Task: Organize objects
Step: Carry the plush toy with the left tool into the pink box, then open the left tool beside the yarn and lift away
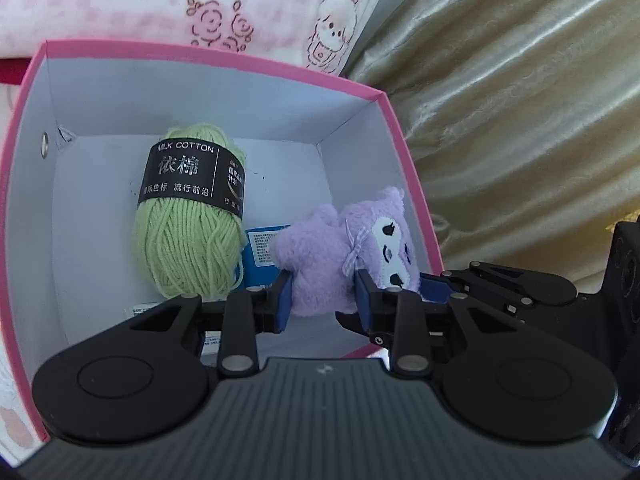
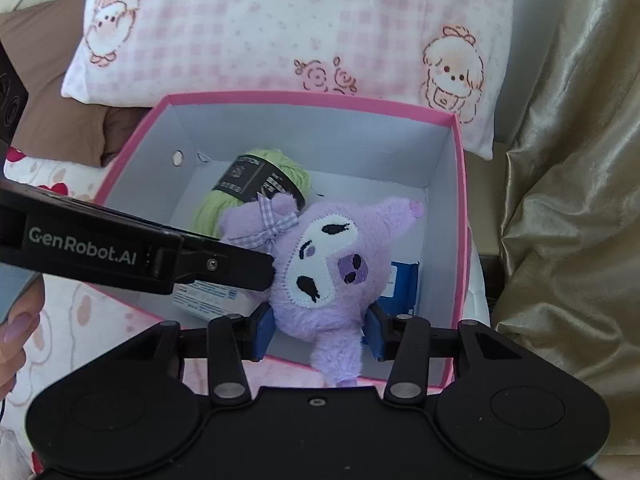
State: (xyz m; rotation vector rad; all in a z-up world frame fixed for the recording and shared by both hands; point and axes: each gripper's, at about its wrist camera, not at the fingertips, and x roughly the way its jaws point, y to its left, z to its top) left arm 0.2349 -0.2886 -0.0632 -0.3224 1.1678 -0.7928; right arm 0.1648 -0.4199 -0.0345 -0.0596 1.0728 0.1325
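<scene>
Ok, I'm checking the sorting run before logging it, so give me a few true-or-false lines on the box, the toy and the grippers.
1. Both the left gripper and the right gripper clamp the purple plush toy. True.
2. The green yarn ball lies outside the pink box. False: it lies inside.
3. The yarn carries a black label. True.
4. The box is full to the rim. False: much of its floor shows.
5. A patterned pillow lies behind the box. True.

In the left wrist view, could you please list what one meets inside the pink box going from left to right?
Green yarn skein with black label → blue printed packet → fluffy purple plush toy, held by both grippers.
</scene>
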